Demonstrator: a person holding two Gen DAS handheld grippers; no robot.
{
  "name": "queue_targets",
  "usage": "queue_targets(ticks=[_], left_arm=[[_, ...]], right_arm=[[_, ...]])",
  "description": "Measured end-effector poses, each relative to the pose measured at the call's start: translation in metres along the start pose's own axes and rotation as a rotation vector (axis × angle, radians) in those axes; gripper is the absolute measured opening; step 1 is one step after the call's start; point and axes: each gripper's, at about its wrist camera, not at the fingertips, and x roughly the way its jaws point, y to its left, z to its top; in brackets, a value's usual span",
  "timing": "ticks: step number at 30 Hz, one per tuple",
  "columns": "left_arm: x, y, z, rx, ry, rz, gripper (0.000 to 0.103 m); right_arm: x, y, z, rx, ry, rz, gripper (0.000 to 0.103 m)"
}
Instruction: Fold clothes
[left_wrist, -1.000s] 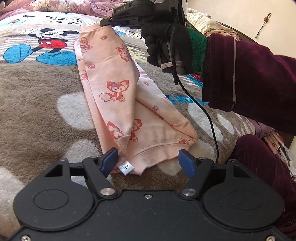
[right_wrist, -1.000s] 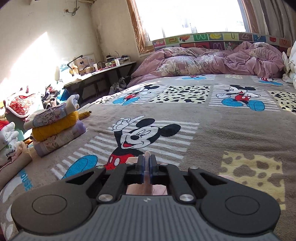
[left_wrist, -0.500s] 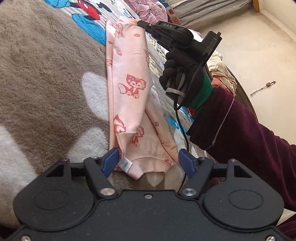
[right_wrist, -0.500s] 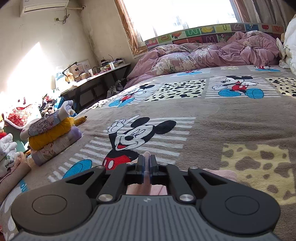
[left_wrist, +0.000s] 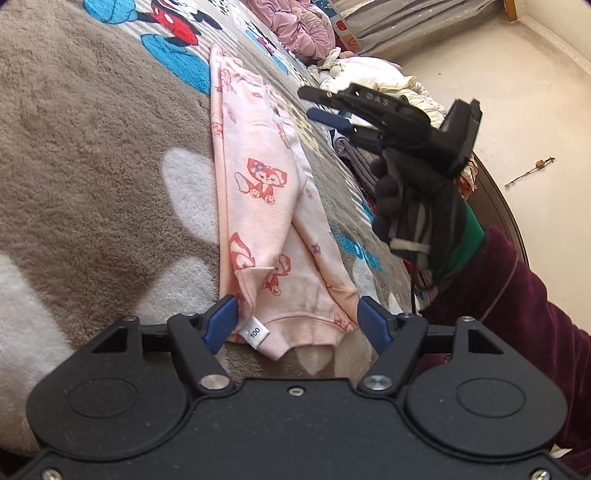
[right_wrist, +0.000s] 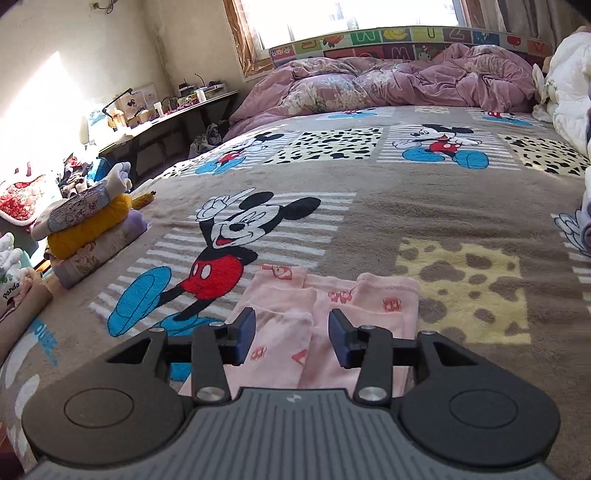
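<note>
1. Lying lengthwise on the bed (left_wrist: 92, 155), the pink trousers (left_wrist: 258, 192) stretched straight ahead of the left tool (left_wrist: 295, 321), doubled leg on leg into one long strip, with the waistband and its white tag (left_wrist: 255, 332) right between that tool's spread fingers.
2. Both tools stood wide open and held nothing. The left tool sat low at the waistband end; the right tool (right_wrist: 291, 332) hung just above the far end, the cuffs (right_wrist: 332, 291) showing past its blue pads (right_wrist: 245, 334).
3. As I judged it, the strip fitted two stages: a lengthwise fold just laid down and let go, or ends about to be gripped for a crosswise fold. The pictures did not settle which, so what follows is conditional.
4. If a crosswise fold was to come, a good grip would have taken all layers at once. At the waistband the upper leg lay skewed over the lower one, so a shallow pinch risked catching only the top layer.
5. The fleece looked soft and limp, likely to sag and twist if lifted by one point; carrying it low and level would have kept the edges matched.
6. The bed's plush cover looked grippy, so dragging the cloth across it might have rucked the lower layer.
7. A folded stack (right_wrist: 85, 232) sat well off to the right tool's left, clear of the work.
</note>
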Motion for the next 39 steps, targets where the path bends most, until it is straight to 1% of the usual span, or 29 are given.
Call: queue_targets(ticks=[3,5,6,7,8,9,10,11,15,16,19,22,23,24,25,26,27,28,29,31,32,34,37,38,39], left_arm=[[-0.001,0.003,0.000,-0.031,-0.016,-0.001,0.072],[-0.002,0.007,0.000,-0.060,-0.030,0.002,0.068],[-0.003,0.009,0.000,-0.079,-0.037,0.008,0.062],[-0.003,0.011,0.000,-0.101,-0.045,0.015,0.051],[-0.004,0.015,-0.001,-0.130,-0.052,0.030,0.043],[-0.003,0.021,-0.001,-0.161,-0.054,0.054,0.023],[-0.003,0.026,-0.002,-0.189,-0.055,0.075,0.009],[-0.003,0.030,-0.001,-0.209,-0.053,0.084,0.008],[-0.006,0.026,-0.003,-0.194,-0.055,0.108,0.006],[-0.006,0.026,-0.003,-0.193,-0.056,0.112,0.006],[-0.009,0.022,-0.004,-0.191,-0.063,0.123,0.007],[-0.012,0.014,-0.005,-0.192,-0.070,0.135,0.007],[-0.013,0.012,-0.006,-0.193,-0.073,0.139,0.007],[-0.015,0.009,-0.006,-0.193,-0.075,0.142,0.008],[-0.016,0.007,-0.006,-0.193,-0.078,0.146,0.011],[-0.017,0.004,-0.006,-0.194,-0.080,0.150,0.014],[-0.018,0.002,-0.007,-0.194,-0.083,0.154,0.024],[-0.020,-0.003,-0.007,-0.178,-0.090,0.168,0.033],[-0.024,-0.016,-0.008,-0.120,-0.107,0.201,0.036],[-0.030,-0.044,-0.009,0.038,-0.157,0.264,0.036],[-0.030,-0.056,-0.008,0.104,-0.170,0.282,0.036],[-0.018,-0.073,0.001,0.213,-0.182,0.311,0.035],[0.007,-0.083,0.012,0.342,-0.184,0.325,0.034],[0.016,-0.080,0.013,0.365,-0.172,0.339,0.034],[0.029,-0.073,0.013,0.374,-0.139,0.366,0.034]], right_arm=[[-0.020,-0.006,-0.032,0.124,0.056,0.020,0.047],[-0.029,-0.004,-0.051,0.153,0.051,0.023,0.047],[-0.033,-0.001,-0.059,0.145,0.034,0.023,0.047],[-0.038,0.003,-0.067,0.137,0.017,0.023,0.047],[-0.038,0.007,-0.071,0.106,0.013,0.007,0.048],[-0.037,0.011,-0.073,0.065,0.015,-0.016,0.052],[-0.037,0.015,-0.075,0.025,0.017,-0.039,0.054],[-0.036,0.019,-0.077,-0.016,0.019,-0.061,0.054],[-0.032,0.036,-0.085,-0.178,0.026,-0.152,0.058],[-0.037,0.036,-0.083,-0.173,-0.001,-0.152,0.058],[-0.053,0.038,-0.076,-0.153,-0.068,-0.120,0.058],[-0.062,0.056,-0.079,-0.233,-0.079,-0.019,0.058],[-0.059,0.067,-0.084,-0.300,-0.050,-0.013,0.057],[-0.052,0.078,-0.089,-0.365,-0.004,-0.034,0.057],[-0.047,0.083,-0.096,-0.405,0.031,-0.056,0.058],[-0.042,0.086,-0.103,-0.439,0.061,-0.076,0.055],[-0.037,0.089,-0.110,-0.472,0.090,-0.096,0.055],[-0.043,0.088,-0.112,-0.451,0.074,-0.089,0.056],[-0.053,0.087,-0.113,-0.408,0.039,-0.071,0.056],[-0.073,0.077,-0.111,-0.316,-0.021,-0.051,0.056],[-0.082,0.070,-0.112,-0.259,-0.041,-0.048,0.056],[-0.101,0.053,-0.113,-0.137,-0.074,-0.048,0.056],[-0.120,0.022,-0.126,0.058,-0.104,-0.040,0.056],[-0.126,0.013,-0.132,0.115,-0.115,-0.040,0.056],[-0.132,0.006,-0.139,0.159,-0.123,-0.039,0.056]])
